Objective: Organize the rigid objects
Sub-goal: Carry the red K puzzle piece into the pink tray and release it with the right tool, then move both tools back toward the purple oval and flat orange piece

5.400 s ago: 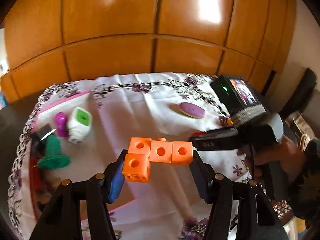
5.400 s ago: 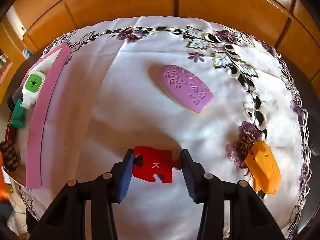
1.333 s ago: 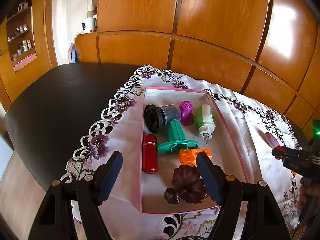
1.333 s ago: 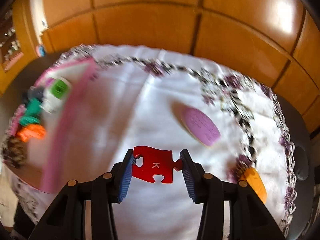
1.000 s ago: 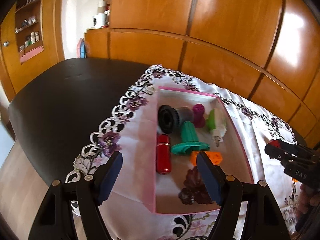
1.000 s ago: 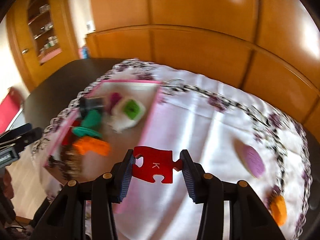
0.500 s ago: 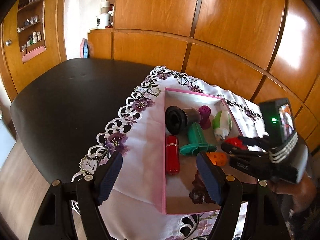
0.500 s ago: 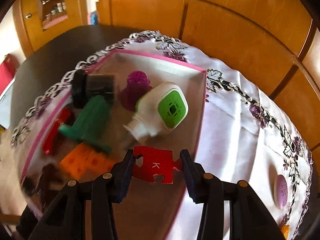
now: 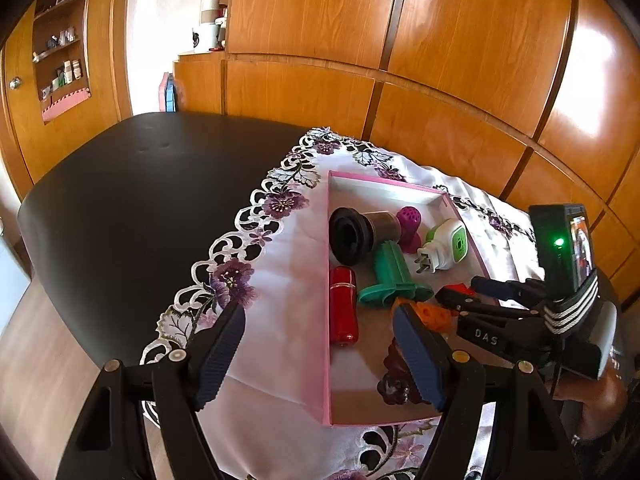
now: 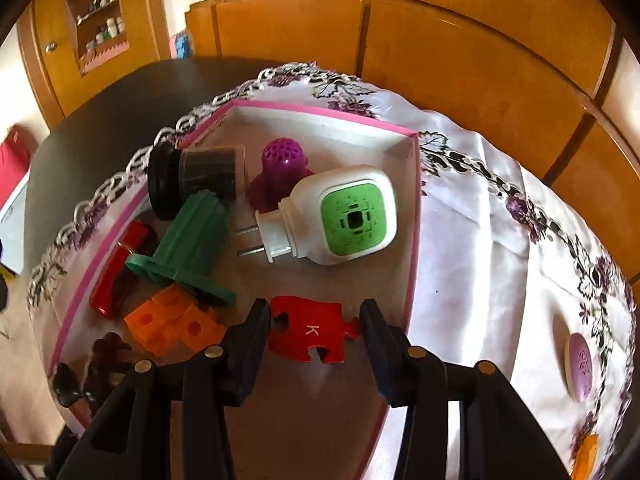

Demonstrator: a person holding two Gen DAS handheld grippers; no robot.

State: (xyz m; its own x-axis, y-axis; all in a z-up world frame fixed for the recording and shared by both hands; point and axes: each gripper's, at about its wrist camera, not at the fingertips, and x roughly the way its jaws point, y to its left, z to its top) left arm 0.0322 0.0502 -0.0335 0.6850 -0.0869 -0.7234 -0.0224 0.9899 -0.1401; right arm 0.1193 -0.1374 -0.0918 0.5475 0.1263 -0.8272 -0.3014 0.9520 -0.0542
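The right gripper [image 10: 316,332] is angling steeply down into the pink-rimmed box [image 10: 414,216], its jaws partly closed and pinching a red puzzle piece [image 10: 310,330] marked K by both side edges. Just ahead of its fingertips a white and green plug-in device [image 10: 340,220] is lying on its side; ahead and to the left are lying a green flanged part [image 10: 188,248] and orange linked cubes [image 10: 172,322], the cubes just beside the left finger. The left gripper [image 9: 318,354] is tilting down at the box's near left corner, jaws standing wide and holding nothing, straddling the box wall. To its right, the right gripper [image 9: 460,298] is reaching in, a hand [image 9: 588,390] behind it
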